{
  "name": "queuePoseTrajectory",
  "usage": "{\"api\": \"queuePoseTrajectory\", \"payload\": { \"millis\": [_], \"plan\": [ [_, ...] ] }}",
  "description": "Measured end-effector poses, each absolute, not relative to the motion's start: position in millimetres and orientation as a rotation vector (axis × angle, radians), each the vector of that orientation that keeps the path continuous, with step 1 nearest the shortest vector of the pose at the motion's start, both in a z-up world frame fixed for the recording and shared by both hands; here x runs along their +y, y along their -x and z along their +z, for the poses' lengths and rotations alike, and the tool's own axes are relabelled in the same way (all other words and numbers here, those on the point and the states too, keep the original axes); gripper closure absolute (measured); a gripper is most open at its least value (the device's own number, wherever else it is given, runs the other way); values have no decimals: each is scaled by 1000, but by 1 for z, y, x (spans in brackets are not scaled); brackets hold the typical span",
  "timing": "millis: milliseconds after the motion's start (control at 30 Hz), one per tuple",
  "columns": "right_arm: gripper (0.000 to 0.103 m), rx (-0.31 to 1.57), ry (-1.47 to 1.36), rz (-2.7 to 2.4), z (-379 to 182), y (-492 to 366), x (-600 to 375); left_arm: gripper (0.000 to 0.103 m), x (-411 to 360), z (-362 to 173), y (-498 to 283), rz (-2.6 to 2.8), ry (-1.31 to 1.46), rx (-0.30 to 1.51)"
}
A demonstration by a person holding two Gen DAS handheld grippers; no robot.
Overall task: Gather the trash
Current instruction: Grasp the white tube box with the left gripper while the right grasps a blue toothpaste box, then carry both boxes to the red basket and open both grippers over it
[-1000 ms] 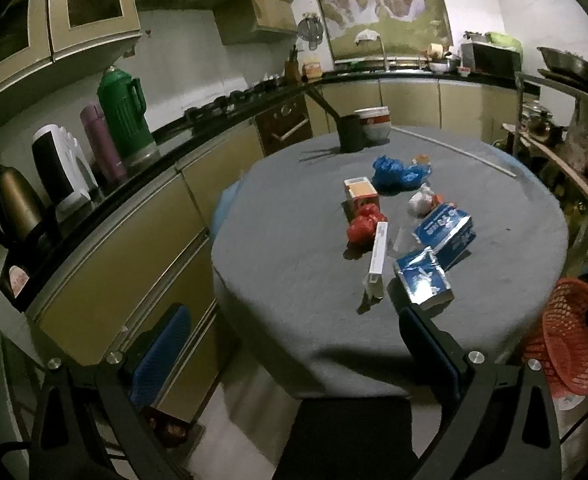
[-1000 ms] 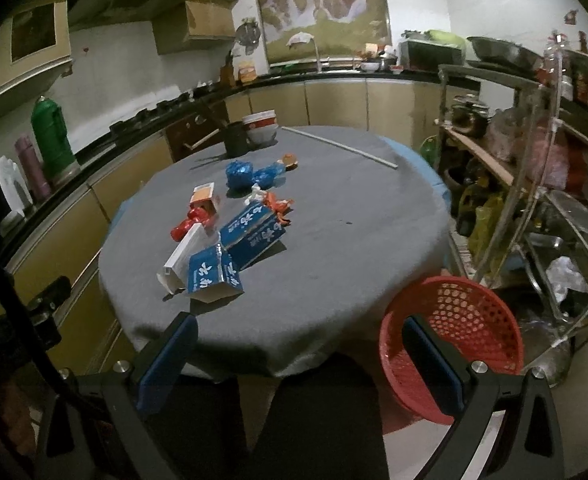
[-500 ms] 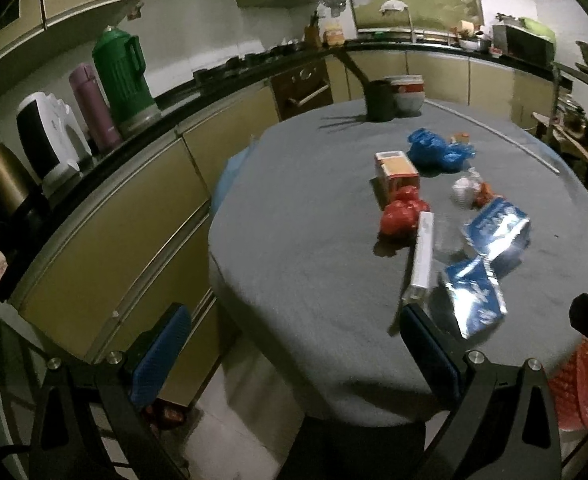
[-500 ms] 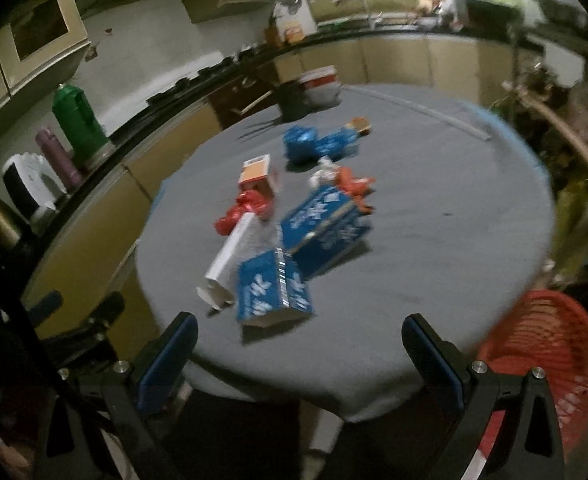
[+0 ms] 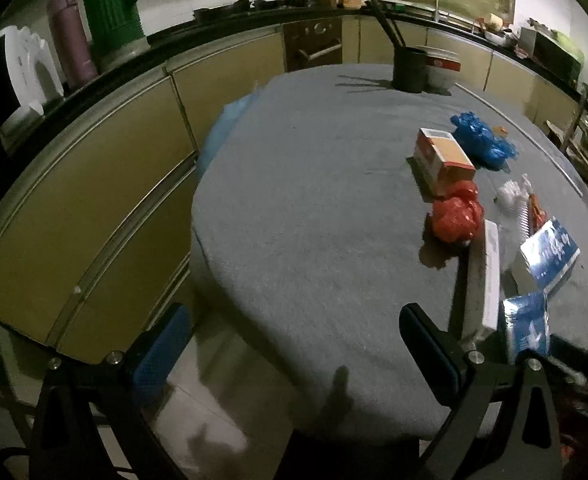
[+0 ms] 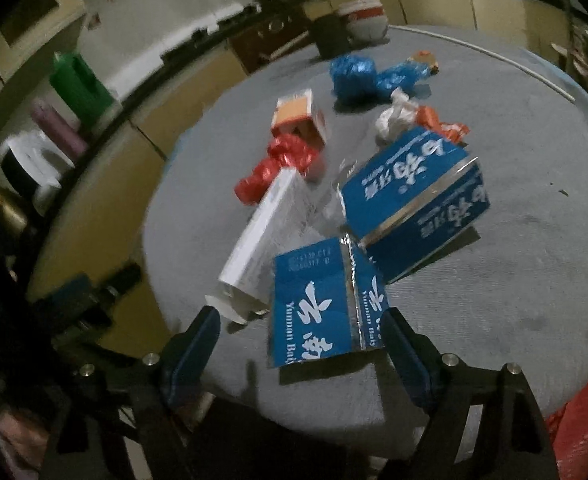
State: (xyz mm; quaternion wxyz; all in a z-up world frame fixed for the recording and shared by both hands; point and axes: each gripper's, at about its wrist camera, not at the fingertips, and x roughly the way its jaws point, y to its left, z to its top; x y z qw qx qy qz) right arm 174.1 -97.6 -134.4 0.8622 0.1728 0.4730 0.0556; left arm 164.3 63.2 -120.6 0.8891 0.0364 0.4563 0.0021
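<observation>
Two blue-padded fingers of the left gripper (image 5: 294,348) stand spread and empty over the near edge of the grey round table (image 5: 313,240), with the trash lying to the right: a red crumpled bag (image 5: 455,214) and a long white box (image 5: 489,276). From the right wrist, the right gripper (image 6: 299,344) has just been closing its jaws, yet they remain apart, with the nearest blue carton (image 6: 321,306) between them and not visibly pinched; a larger blue box (image 6: 413,196) lies just behind it.

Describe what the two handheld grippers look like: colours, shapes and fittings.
Both match. The left gripper and the right gripper each have two black angular arms that spread in a V, with blue textured pads on the inner faces and round silver bolt heads at the joints. No sleeve or cable can be made out.
</observation>
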Motion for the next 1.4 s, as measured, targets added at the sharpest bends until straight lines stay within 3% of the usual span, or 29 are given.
{"api": "queuePoseTrajectory", "payload": {
  "millis": [67,167,267,333,567,600,633,667,967,1233,1400],
  "plan": [
    [42,1019,-337,109,-142,-179,-92,2,64,-120,-167,-12,-71,949],
    [45,1017,-326,100,-150,-181,-91,13,63,-117,-170,-68,-49,962],
    [65,985,-303,103,-145,-176,-91,19,53,-115,-177,-167,-14,1003],
    [66,979,-294,107,-142,-172,-93,19,41,-115,-183,-242,3,1032],
    [62,993,-382,174,-140,-167,-101,19,37,-107,-197,-248,38,1051],
    [53,993,-371,176,-137,-167,-98,19,44,-105,-196,-222,39,1042],
    [26,994,-359,168,-136,-167,-94,19,49,-104,-197,-201,40,1037],
    [18,987,-347,156,-135,-166,-91,19,55,-104,-199,-182,42,1031],
    [19,985,-132,2,-152,-177,-49,19,81,-110,-197,-144,29,1041],
    [37,925,-228,-31,-152,-169,-82,19,60,-109,-195,-289,58,1086],
    [38,922,-285,15,-146,-144,-101,19,22,-113,-196,-406,27,1132]
  ]
}}
